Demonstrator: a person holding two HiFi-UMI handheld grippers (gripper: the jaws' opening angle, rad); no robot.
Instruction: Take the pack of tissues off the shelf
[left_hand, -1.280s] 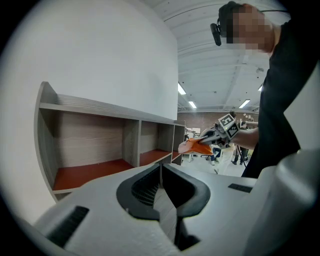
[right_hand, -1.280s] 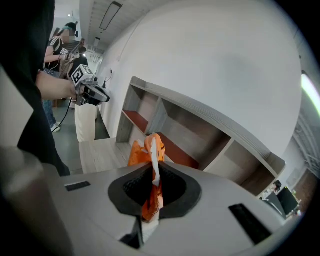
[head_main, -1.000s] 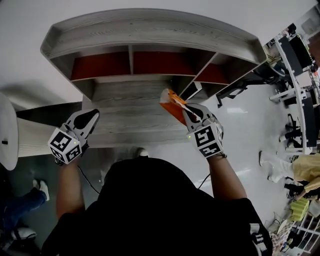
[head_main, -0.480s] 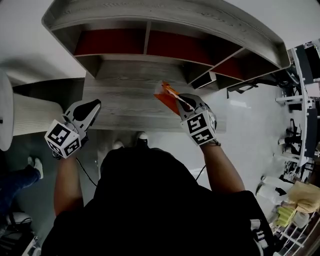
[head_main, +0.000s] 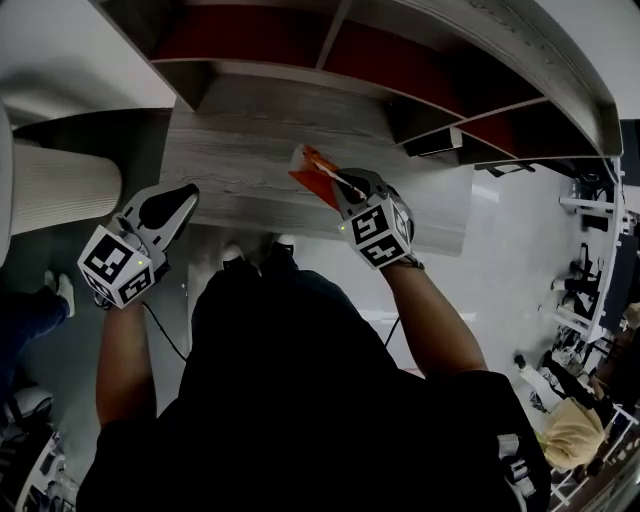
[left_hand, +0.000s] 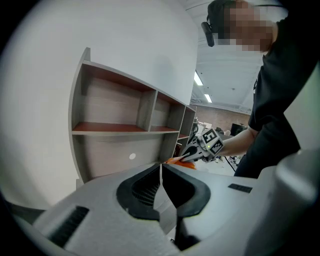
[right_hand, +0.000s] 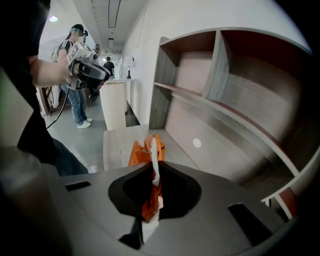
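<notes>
Grey wooden shelf (head_main: 260, 160) — white wall (left_hand: 140, 45) behind.

Hand-held gripper (right_hand: 152, 167) pinches orange tissue pack (right_hand: 146, 152).

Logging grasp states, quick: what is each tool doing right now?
Left tool: closed, empty.
Right tool: closed on the orange pack of tissues.

No legible text or labels
</notes>
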